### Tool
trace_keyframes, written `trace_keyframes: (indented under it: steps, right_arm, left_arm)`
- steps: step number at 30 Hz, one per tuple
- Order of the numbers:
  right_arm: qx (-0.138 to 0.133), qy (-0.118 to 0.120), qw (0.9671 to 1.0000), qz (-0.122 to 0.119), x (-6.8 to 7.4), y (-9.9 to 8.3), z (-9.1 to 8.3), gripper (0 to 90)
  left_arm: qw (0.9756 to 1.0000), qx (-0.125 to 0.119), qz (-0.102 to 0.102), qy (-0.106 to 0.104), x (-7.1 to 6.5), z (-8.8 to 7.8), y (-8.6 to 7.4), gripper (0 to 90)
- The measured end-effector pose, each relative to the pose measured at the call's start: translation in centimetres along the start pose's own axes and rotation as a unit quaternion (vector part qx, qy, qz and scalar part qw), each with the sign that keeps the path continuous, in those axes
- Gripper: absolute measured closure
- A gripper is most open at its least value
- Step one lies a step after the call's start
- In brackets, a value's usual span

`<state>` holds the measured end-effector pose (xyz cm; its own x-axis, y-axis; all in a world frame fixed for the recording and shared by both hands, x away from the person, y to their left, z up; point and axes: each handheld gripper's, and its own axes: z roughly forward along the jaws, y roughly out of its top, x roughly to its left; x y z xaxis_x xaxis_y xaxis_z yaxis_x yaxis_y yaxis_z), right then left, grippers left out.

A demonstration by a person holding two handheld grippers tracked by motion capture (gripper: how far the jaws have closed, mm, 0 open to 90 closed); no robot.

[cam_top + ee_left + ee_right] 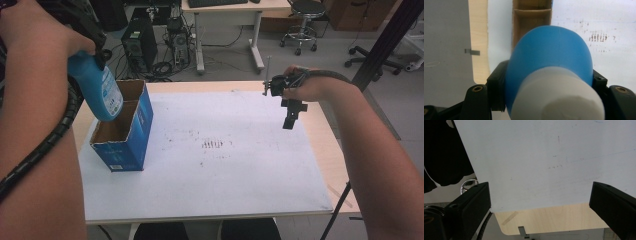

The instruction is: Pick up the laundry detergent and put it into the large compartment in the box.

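Smooth, slightly glossy blue plastic on the bottle, with a matt white plastic cap. Raw brown cardboard inside the box, printed blue outside. Matt white sheet, faintly smudged, over pale wood-grain table.

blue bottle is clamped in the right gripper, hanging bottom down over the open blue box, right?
Not quite: the left gripper clamps the blue bottle, as the left gripper view shows, with its jaws on either side of the bottle near the white cap. The bottle does hang bottom down over the open blue box. The right gripper is open and empty.
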<state>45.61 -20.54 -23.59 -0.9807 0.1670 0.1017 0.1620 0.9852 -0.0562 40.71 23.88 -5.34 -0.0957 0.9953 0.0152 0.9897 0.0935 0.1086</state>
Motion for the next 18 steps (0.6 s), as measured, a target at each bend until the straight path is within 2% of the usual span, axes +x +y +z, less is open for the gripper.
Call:
trace_keyframes:
  steps: [10,18]
  right_arm:
    - [-0.001,0.002,1.0000,0.002,0.0,0.3,0.1,3.4]
    - [0.000,0.001,1.0000,0.000,0.2,0.3,0.1,3.4]
  left_arm:
    - [1.0000,-0.002,-0.003,-0.001,1.2,1.0,0.3,36.2]
    - [1.0000,0.004,-0.008,-0.003,1.6,2.3,0.5,36.2]
